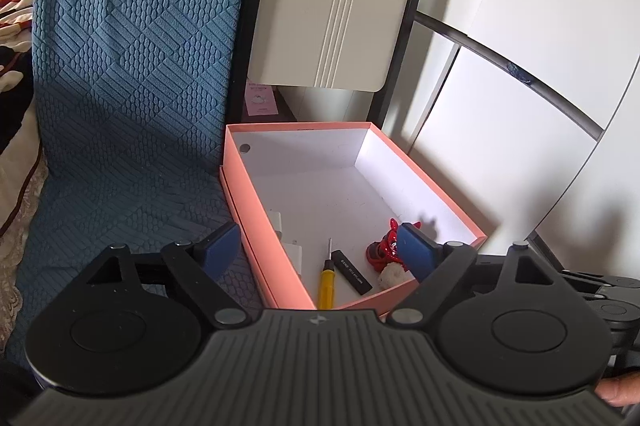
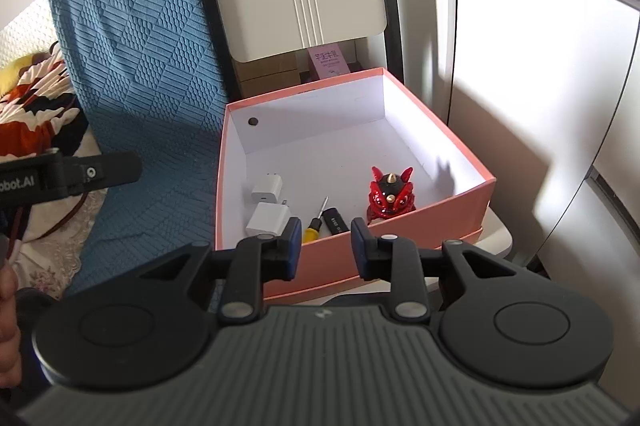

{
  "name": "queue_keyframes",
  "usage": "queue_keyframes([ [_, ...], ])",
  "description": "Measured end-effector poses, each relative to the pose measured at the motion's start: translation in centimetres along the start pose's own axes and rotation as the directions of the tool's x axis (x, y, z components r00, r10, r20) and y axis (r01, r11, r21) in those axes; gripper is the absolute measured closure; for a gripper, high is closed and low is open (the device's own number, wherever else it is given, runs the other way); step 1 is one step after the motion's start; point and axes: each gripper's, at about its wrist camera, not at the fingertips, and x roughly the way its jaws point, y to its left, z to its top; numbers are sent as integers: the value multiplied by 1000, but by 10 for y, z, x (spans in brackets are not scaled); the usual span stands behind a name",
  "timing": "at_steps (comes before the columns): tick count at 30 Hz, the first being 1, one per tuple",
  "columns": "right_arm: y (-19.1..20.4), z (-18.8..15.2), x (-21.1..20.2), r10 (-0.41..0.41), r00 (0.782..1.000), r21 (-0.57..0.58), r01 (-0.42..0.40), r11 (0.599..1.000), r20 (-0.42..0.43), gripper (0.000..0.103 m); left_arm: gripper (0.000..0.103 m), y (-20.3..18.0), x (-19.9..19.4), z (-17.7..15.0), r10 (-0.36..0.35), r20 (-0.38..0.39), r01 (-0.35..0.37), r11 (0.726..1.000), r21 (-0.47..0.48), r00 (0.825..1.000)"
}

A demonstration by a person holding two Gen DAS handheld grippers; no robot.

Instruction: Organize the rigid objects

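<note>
Left tool (image 1: 318, 250) (jaws wide, empty) hovers over pink box (image 1: 436, 182).

Pink box (image 2: 400, 226) — white inside; red figurine (image 2: 390, 196); blue-textured cover (image 2: 140, 66).

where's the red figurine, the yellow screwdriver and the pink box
red figurine (image 2: 391, 195), right wrist view, on its face
yellow screwdriver (image 1: 325, 284), left wrist view, on its handle
pink box (image 2: 320, 258), right wrist view, on its near outer wall

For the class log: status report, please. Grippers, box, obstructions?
Left gripper open, empty. Right gripper part open, empty. Pink box holds chargers, screwdriver, red figurine. Nothing blocking.
</note>
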Motion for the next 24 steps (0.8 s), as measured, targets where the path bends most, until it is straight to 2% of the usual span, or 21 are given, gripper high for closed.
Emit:
queue_keyframes([
  [6,6,1,-3,13,1000,-42,-13,999,3,72,10,7,0,1,15,-6,-15,1000,-19,1000],
  [8,7,2,-2,9,1000,-50,-9,999,6,57,4,9,0,1,19,-8,-19,1000,-24,1000],
  [10,5,3,-1,1,1000,-38,0,999,12,21,3,11,-1,1,30,-11,-30,999,-26,999],
  [13,4,6,1,2,1000,-33,-2,999,10,6,3,14,-1,1,41,-22,-42,999,-30,999],
  [19,4,8,3,-7,1000,-29,7,1000,5,6,3,14,-2,1,55,-27,-56,998,-28,998],
  [24,5,8,3,-12,1000,-31,13,999,4,6,3,12,-2,1,34,-32,-35,999,-21,999],
])
